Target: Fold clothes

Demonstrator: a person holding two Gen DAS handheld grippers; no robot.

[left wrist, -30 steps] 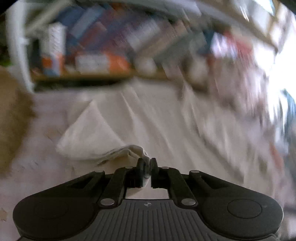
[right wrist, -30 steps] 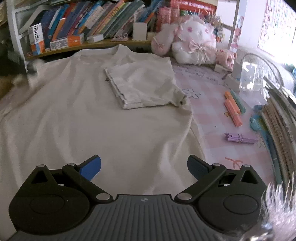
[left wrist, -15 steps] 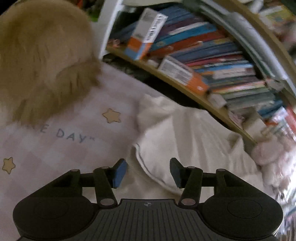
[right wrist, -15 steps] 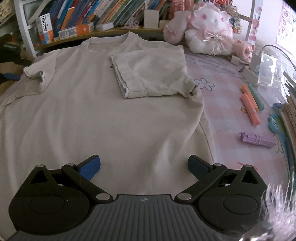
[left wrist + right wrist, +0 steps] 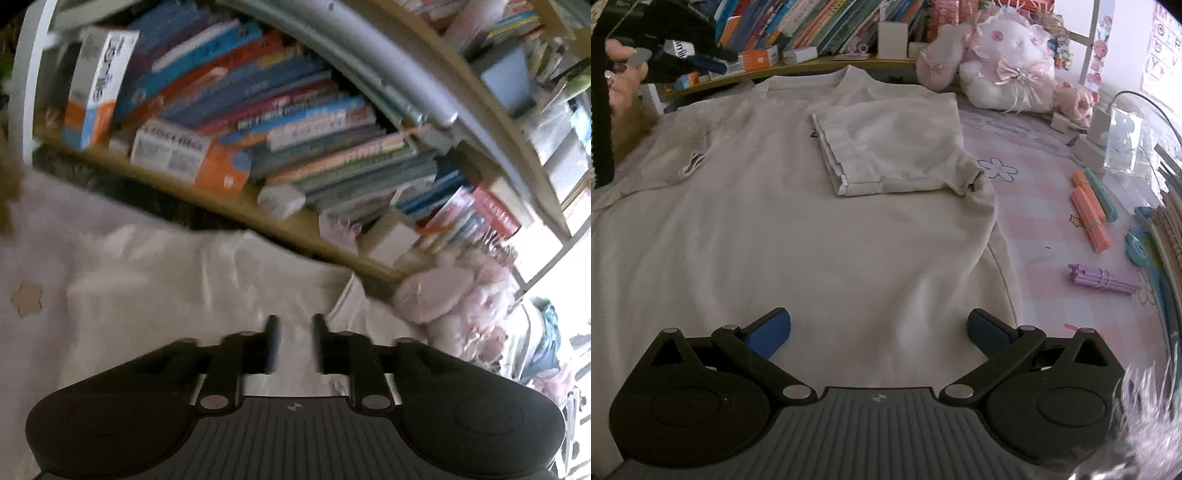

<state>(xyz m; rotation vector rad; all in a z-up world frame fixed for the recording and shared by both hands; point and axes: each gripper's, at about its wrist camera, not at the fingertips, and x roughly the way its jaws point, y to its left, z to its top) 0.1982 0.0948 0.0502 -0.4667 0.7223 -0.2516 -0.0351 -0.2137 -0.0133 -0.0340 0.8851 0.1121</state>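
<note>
Right tongs [image 5: 879,332] wide open, empty, low over hem of cream T-shirt [image 5: 775,229]. Shirt spread flat on bench [image 5: 1052,221], right sleeve [image 5: 890,151] folded onto chest. Left tongs [image 5: 293,343] above shirt near collar, closing, nothing between. Pink plush [image 5: 1001,55] beyond shirt's right shoulder.

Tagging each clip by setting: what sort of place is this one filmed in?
Most likely a child's bedroom or playroom: a white T-shirt lies on a pink checked cloth, with a packed bookshelf behind and a pink plush toy beside it.
</note>
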